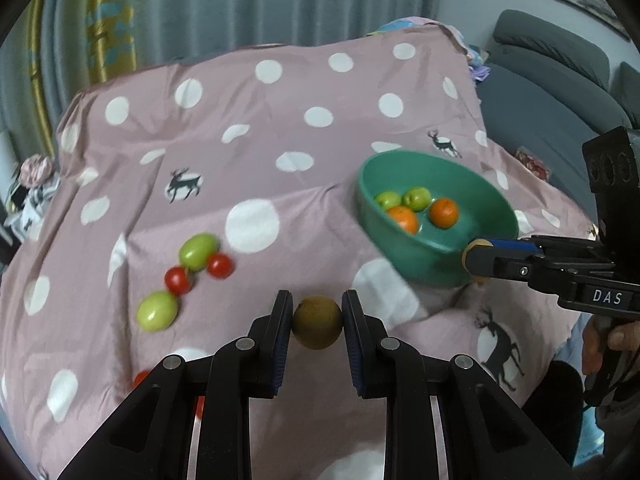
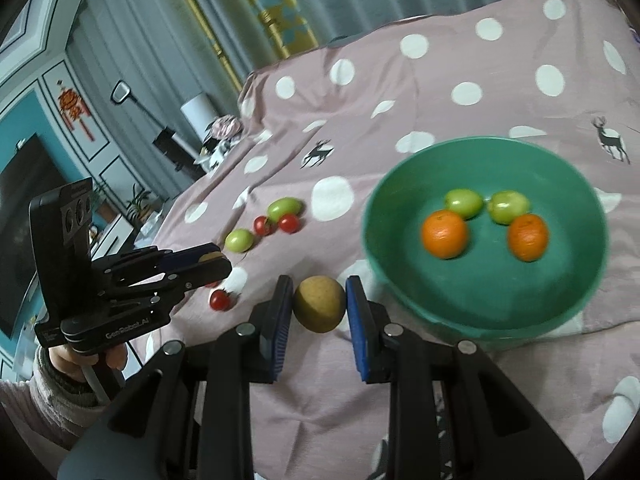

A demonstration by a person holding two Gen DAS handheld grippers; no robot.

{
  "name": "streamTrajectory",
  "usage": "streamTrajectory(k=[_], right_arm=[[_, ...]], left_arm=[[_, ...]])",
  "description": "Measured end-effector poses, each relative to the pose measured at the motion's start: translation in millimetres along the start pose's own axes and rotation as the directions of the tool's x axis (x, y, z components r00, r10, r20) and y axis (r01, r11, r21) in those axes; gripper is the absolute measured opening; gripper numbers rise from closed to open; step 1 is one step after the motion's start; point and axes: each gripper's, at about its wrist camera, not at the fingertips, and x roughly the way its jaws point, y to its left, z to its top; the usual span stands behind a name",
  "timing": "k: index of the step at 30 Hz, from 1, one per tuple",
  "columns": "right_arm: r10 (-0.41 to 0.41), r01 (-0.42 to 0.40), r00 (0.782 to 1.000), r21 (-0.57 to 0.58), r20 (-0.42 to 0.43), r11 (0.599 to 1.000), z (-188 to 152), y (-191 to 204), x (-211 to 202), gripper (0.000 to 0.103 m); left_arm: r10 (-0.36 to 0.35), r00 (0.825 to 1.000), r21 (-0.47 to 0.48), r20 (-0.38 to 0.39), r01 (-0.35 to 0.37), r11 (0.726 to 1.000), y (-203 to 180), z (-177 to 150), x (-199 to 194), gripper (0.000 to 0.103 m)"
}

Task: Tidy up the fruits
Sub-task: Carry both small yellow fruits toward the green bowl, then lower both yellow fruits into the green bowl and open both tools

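Observation:
My left gripper (image 1: 316, 322) is shut on a brown kiwi (image 1: 317, 322) above the pink spotted cloth; it also shows in the right wrist view (image 2: 212, 262). My right gripper (image 2: 318, 308) is shut on a yellow-brown fruit (image 2: 319, 309), just left of the green bowl (image 2: 400, 276); in the left wrist view this gripper (image 1: 476, 256) is at the bowl's near rim (image 1: 424, 268). The bowl holds two oranges (image 2: 444, 234) and two green fruits (image 2: 464, 203). Two green fruits (image 1: 198, 251) and two cherry tomatoes (image 1: 178, 280) lie on the cloth to the left.
The cloth (image 1: 280, 120) covers a raised surface with creases. More cherry tomatoes (image 2: 221, 300) lie near the front edge. A grey sofa (image 1: 552, 92) stands at the right, curtains behind, a TV and cabinet (image 2: 24, 184) at the left.

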Motion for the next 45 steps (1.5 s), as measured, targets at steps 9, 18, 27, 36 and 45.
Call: streamTrajectory(k=[9,18,27,36,45], right_arm=[[-0.059,0.057,0.997,0.046,0.051,0.997,2,-28,-18,0.028],[-0.121,0.114,0.99,0.094,0.073,0.989,-3,-56,-28,0.028],[-0.142,0.133,0.987,0.119,0.071,0.984,-7,-72,-24,0.028],[-0.162,0.153,0.985,0.118,0.067,0.981,-6,-75,-20,0.028],[-0.17,0.158,0.982,0.133,0.081,0.978,-4,-74,-22,0.038]], left_arm=[[-0.105,0.994,0.079,0.027,0.103,0.992,-36,32,20,0.026],[-0.178,0.984,0.123,0.004,0.176,0.977,-66,52,48,0.026],[-0.183,0.982,0.125,-0.039,0.187,0.974,-81,61,76,0.026],[-0.153,0.987,0.142,-0.055,0.16,0.977,-88,60,90,0.026],[-0.13,0.991,0.116,-0.028,0.132,0.984,-83,60,83,0.066]])
